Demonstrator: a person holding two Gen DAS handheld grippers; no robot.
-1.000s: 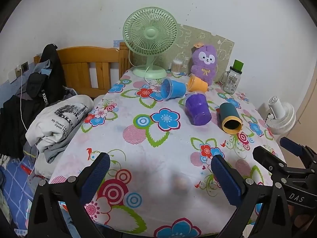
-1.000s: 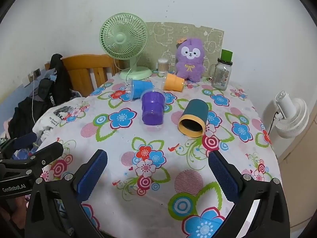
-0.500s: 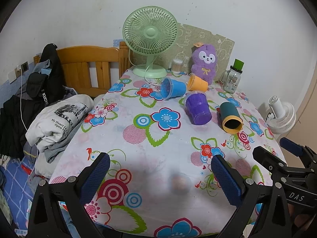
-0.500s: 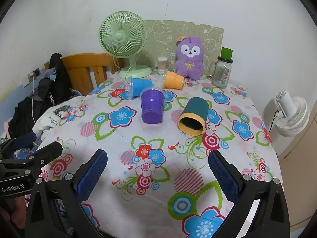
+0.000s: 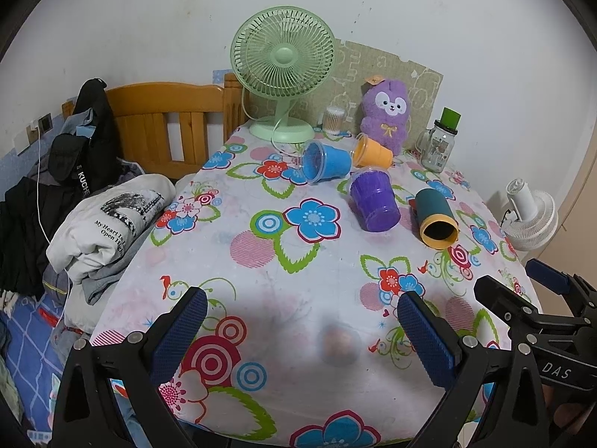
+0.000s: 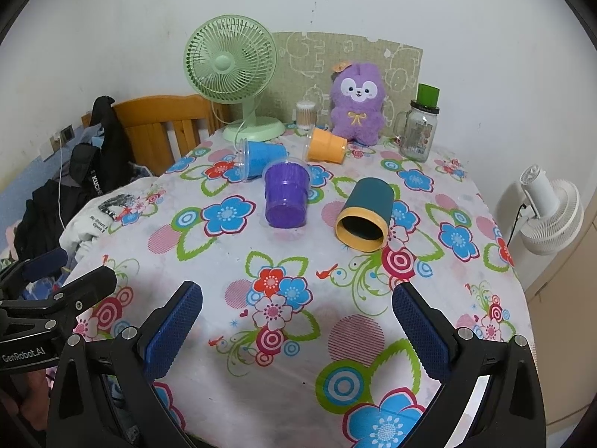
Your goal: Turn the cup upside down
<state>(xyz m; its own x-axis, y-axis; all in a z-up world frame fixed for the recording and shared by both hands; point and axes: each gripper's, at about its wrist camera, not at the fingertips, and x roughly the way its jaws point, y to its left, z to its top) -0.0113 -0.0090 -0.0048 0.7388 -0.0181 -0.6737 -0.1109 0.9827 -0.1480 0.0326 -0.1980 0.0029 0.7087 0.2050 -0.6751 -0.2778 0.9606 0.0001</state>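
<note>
Floral tablecloth (image 6: 373, 280) carries four tipped cups (image 6: 286, 195); two tools, left (image 5: 298, 332) and right (image 6: 298, 321), gape wide.

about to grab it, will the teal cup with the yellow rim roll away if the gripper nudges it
Probably yes. The teal cup lies on its side with a near-straight round wall, so a sideways nudge would likely roll it across the tablecloth. It looks like stiff plastic, likely light, so it may skid before the open right gripper closes. Nothing touches it to stop it.
</note>
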